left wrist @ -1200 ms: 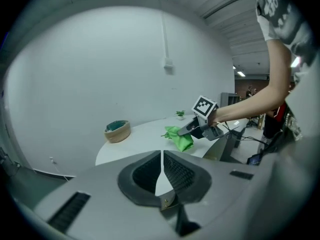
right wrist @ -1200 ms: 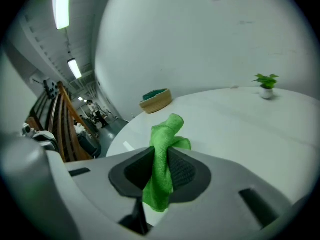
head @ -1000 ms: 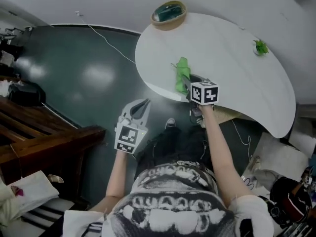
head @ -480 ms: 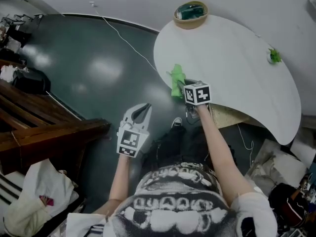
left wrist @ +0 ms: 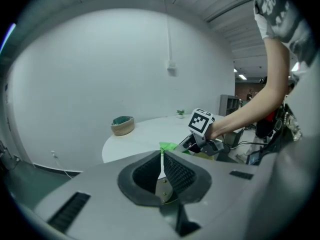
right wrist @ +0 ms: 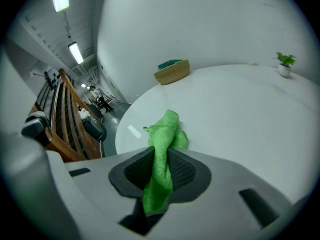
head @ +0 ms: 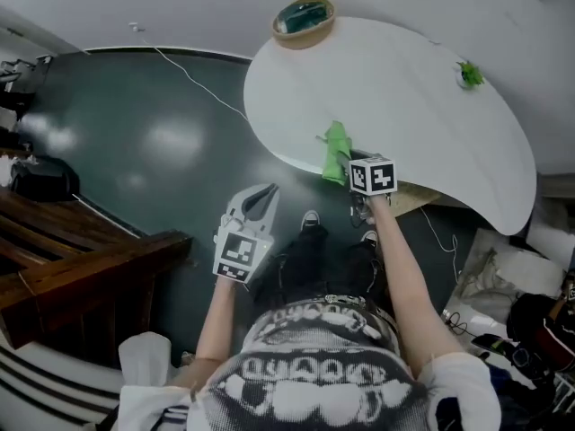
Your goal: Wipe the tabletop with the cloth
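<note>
1. My right gripper (right wrist: 162, 156) has its fingers (right wrist: 184, 173) closed tight on the green cloth (right wrist: 167, 129). The cloth runs up between the two ribbed pads, and a short tail of it hangs back behind them.
2. The front of the cloth is bunched into a narrow fold. It rests on the white bench (head: 404, 106) right at the near edge, on the left part of the round top.
3. In the head view my right arm reaches forward, and the marker cube sits just short of the bench edge, right behind the cloth.
4. My left gripper (left wrist: 162, 156) has its fingers (left wrist: 177, 171) brought together at the tips, with nothing held between them.
5. I hold my left gripper in the air over the dark floor (head: 153, 133). It is off the bench, to the left of my right gripper, and it points towards the bench.
6. From my left gripper view I can see my right gripper and its cube ahead of my closed fingers, with a bit of green cloth at the bench edge.
7. At the far rim of the bench stands a shallow woven basket (head: 304, 21) with something dark teal in it.
8. A small green plant (head: 467, 74) stands near the far right of the bench, well apart from the cloth.
9. A thin white cable (head: 193, 79) trails across the floor beside the bench.
10. Wooden rails (head: 81, 259) run along the floor on my left.
</note>
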Tool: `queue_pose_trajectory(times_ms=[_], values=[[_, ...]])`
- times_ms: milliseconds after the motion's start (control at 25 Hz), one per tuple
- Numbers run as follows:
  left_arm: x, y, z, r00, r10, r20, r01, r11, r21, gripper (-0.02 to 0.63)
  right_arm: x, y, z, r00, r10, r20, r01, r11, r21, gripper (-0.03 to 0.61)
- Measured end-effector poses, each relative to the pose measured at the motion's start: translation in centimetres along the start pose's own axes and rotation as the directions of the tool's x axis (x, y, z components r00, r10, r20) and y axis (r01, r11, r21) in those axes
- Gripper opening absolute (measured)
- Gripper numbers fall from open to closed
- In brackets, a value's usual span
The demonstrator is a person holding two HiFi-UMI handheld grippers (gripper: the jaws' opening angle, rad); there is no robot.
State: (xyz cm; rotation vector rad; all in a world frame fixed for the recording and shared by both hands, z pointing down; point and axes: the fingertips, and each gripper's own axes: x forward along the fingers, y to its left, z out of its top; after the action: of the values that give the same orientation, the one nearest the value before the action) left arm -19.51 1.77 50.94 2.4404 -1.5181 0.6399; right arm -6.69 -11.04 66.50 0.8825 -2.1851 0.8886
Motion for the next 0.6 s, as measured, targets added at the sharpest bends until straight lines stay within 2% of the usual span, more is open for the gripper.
queue_pose_trajectory(times_ms=[200,600], values=[[3.5,-5.0,2.7,0.995,-0.095,0.016,0.094,0.993,0.069,0.014,-4.9,-6.8,-2.1,0.996,-0.080,0.030,0.077,0.995,0.068,0.074],[9.5,-17.5,8.3,0.984,-0.170,0.051,0.164,0.981,0.101,0.014,-18.5,-23.1,-8.9,0.968,-0.246,0.045,0.233,0.954,0.190,0.074]])
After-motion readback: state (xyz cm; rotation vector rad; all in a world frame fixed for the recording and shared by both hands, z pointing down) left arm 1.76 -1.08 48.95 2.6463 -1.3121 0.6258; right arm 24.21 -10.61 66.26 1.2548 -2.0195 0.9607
